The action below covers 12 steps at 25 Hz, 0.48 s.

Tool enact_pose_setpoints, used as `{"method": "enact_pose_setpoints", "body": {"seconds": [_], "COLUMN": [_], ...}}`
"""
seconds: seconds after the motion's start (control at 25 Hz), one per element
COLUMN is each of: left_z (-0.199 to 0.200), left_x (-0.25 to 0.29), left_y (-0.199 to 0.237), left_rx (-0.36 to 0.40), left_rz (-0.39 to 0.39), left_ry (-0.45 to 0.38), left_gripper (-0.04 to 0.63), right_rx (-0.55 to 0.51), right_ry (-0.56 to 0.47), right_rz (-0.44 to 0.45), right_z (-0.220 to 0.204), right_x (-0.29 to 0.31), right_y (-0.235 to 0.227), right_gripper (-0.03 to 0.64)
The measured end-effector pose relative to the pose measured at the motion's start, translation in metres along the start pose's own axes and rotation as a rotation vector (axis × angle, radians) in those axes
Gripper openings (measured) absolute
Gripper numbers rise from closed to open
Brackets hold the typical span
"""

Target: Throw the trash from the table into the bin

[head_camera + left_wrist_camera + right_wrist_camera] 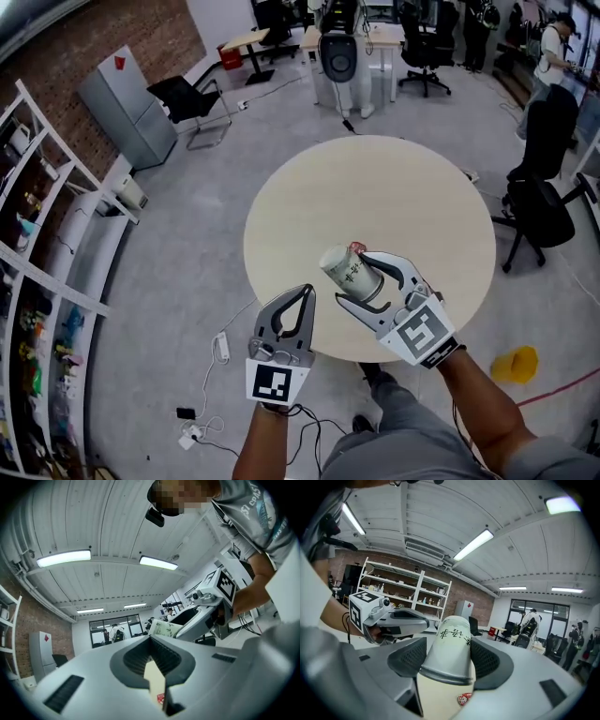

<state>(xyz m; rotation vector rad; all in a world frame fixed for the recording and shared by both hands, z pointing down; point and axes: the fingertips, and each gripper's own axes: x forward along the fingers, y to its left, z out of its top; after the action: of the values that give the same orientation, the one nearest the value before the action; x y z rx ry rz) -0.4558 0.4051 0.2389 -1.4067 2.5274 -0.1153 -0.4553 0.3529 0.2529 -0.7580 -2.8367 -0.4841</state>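
A white paper cup [352, 272] with dark print lies on its side between the jaws of my right gripper [352, 278], which is shut on it, raised above the near edge of the round beige table [412, 187]. In the right gripper view the cup [450, 648] fills the gap between the ribbed pads [490, 660]. My left gripper [305, 292] hangs just left of it, off the table's near edge, fingertips together and nothing seen in them. The left gripper view shows the cup [164, 628] in the other gripper to its right. A small red bit [356, 247] shows by the cup's far end.
A grey cabinet [127, 108] with a red mark stands far left by white shelving [37, 234]. A yellow object [516, 364] sits on the floor at right. Black office chairs [544, 187] stand right of the table, cables [216, 375] lie on the floor to the left.
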Motion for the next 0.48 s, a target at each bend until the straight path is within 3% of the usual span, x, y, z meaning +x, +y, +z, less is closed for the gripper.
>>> {"method": "enact_pose_setpoints", "body": {"seconds": [0.28, 0.48], "left_z": [0.076, 0.100], "left_x": [-0.002, 0.052], "left_y": [-0.075, -0.178], "left_rx": [-0.027, -0.026], "left_rz": [-0.126, -0.310], "left_ry": [-0.072, -0.130], "left_gripper": [0.034, 0.034], "right_rx": [-0.072, -0.046], "right_ry": [0.003, 0.036], "right_rz": [-0.139, -0.316], "right_z": [0.043, 0.017], "right_x": [-0.119, -0.234], "right_y": [0.011, -0.036], "right_gripper": [0.296, 0.296]}}
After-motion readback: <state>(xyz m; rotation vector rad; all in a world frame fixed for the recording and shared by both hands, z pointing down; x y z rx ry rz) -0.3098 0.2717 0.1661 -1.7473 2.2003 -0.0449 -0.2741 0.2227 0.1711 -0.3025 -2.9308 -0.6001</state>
